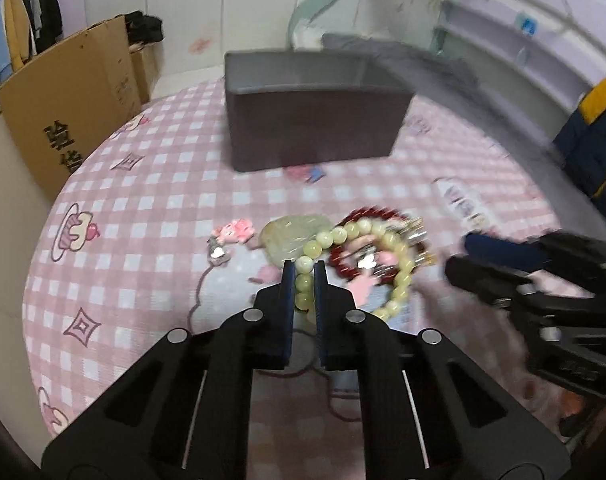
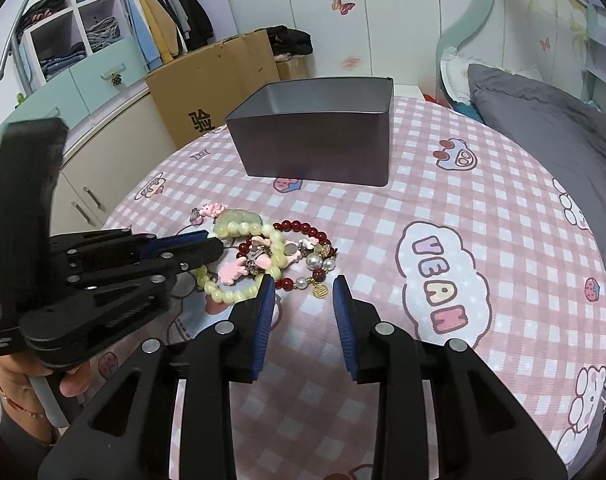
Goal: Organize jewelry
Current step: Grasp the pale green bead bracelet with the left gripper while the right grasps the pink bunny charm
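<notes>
Pink checked bedspread [image 2: 443,200] carries all items; grey box [image 2: 315,136] at upper centre of frame shows no jewelry inside as far as visible; sorting has barely begun. Left gripper [image 1: 303,280] pinches the pale green bead bracelet [image 1: 399,276] at lower centre; right gripper [image 2: 303,292] stands spread, empty, just beside the jewelry pile [image 2: 287,256].

Both wrist views close, angled down; share jewelry pile [image 1: 359,256].
</notes>
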### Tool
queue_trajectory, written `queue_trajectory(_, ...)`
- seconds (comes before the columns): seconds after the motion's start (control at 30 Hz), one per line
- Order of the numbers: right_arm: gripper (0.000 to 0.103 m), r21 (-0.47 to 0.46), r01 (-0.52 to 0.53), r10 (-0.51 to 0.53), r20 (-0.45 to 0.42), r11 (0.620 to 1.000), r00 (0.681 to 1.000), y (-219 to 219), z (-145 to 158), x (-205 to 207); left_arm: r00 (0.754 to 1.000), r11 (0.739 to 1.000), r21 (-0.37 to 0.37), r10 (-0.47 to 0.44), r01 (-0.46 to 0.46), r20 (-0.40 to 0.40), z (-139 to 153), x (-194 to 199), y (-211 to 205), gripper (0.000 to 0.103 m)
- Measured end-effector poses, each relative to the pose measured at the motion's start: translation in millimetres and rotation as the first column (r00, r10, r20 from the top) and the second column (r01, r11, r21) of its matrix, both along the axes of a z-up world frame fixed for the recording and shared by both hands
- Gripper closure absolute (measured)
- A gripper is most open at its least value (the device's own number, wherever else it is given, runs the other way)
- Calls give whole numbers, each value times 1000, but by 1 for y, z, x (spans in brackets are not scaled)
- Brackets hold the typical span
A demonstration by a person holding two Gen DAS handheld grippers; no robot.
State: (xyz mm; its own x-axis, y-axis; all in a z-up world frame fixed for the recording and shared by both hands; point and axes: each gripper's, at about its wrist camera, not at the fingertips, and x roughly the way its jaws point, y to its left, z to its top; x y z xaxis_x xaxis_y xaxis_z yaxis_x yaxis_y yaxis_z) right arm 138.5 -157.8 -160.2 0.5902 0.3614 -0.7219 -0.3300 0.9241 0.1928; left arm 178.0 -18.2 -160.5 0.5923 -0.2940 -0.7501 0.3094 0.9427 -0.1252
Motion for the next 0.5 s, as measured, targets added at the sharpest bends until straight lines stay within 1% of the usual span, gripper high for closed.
queue_trajectory(0.07,75,-1,-4,4,0,1000,1000,1,0,0,999,995,-97,-31,33,17,12,-6,9,94)
queue_trajectory(0.13,75,-3,-5,5,1,1000,1000,3,0,-1,999,988,-150,-32,37,32,22,-9,19,94)
queue_trajectory(0.23,75,-3,-11,11,2,1000,1000,6,0,0,999,980,-199,-20,26,34,31,-12,33,94)
queue_trajectory(0.4,75,-11,-37,37,-3,999,999,17,-1,1,999,979,-203,16,-5,51,39,-19,52,94)
queue_trajectory(0.5,75,-18,-63,63,-2,998,998,27,-2,2,998,982,-186,36,-26,53,38,-22,61,94)
